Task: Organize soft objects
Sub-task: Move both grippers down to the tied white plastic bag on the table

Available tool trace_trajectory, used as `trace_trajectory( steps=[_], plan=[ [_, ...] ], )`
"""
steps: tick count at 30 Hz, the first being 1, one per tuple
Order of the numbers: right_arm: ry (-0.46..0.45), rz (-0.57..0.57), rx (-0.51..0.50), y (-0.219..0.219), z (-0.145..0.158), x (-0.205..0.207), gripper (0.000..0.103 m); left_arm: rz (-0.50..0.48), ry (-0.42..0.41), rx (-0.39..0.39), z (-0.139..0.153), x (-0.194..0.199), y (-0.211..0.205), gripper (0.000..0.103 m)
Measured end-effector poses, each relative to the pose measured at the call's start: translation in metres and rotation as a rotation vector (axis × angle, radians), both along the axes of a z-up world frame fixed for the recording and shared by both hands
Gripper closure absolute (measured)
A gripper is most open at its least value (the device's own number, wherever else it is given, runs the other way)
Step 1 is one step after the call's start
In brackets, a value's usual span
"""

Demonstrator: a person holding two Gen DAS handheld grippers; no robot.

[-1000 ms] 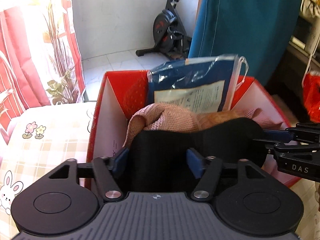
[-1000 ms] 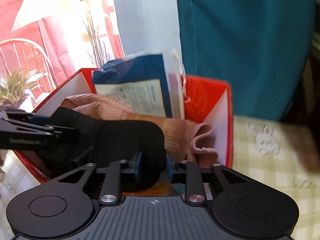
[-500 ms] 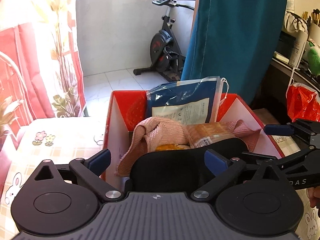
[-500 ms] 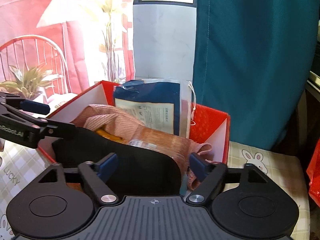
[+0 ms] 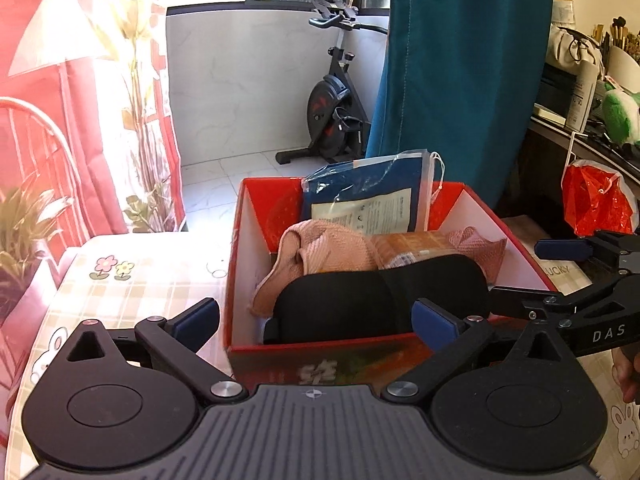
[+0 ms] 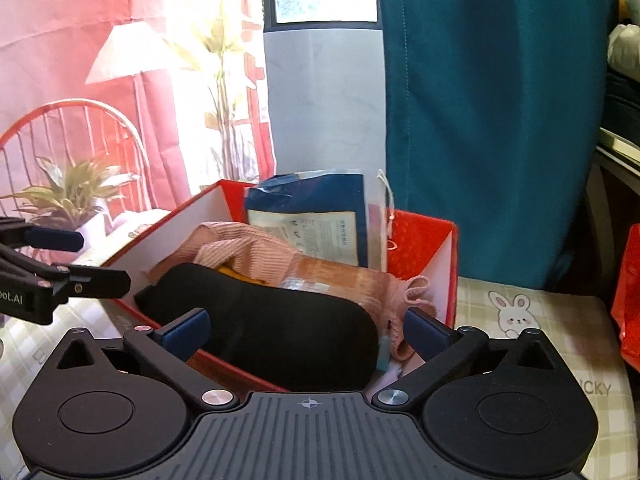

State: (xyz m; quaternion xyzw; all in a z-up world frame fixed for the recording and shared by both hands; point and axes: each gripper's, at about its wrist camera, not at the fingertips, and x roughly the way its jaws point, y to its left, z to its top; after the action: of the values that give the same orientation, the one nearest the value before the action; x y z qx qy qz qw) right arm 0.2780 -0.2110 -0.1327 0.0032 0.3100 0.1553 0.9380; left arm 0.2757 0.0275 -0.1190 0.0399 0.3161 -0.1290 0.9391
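Tongs on both sides stand spread wide and grasp nothing. The left tongs [image 5: 316,316] have just been opening; the blue pads [image 5: 434,320] sit one at each side of the near end of the red box [image 5: 244,264], clear of everything in it. The right tongs [image 6: 306,330] have likewise just been opening, pads well apart, with the black eye mask [image 6: 264,330] lying between them in the view but touched by neither pad.

That black eye mask [image 5: 380,302] is released and rests inside the red box at its near end, a smooth padded oval lying across the box, slightly humped, one end lapping toward the box's near wall. Behind it lies a crumpled pink knitted cloth [image 5: 324,250], and beside that a clear-wrapped brownish packet [image 5: 412,246]. A blue plastic-bagged item with a printed label [image 5: 368,196] stands upright against the box's far wall.

The box sits on the bench [image 5: 140,280], which is covered by a checked cloth with rabbit and flower prints. In the left view the right tongs reach in from the right edge; in the right view the left tongs show at the left edge.
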Motion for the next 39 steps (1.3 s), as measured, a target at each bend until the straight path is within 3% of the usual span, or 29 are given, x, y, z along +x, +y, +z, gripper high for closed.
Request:
trace_trajectory(
  steps=[13, 21, 32, 39],
  plan=[
    [-0.028, 0.056, 0.006, 0.005, -0.001, -0.04, 0.0, 0.047, -0.017, -0.003, -0.01, -0.038, 0.018, 0.0],
    [-0.026, 0.096, -0.002, 0.005, -0.01, -0.063, 0.0, 0.063, 0.029, -0.016, -0.032, -0.055, 0.025, 0.0],
    [0.091, 0.133, -0.011, 0.002, -0.048, -0.087, 0.001, 0.047, 0.117, -0.031, -0.066, -0.069, 0.025, 0.0],
    [0.188, 0.19, -0.047, 0.002, -0.074, -0.106, 0.014, 0.03, 0.143, -0.041, -0.078, -0.065, 0.018, 0.002]
  ],
)
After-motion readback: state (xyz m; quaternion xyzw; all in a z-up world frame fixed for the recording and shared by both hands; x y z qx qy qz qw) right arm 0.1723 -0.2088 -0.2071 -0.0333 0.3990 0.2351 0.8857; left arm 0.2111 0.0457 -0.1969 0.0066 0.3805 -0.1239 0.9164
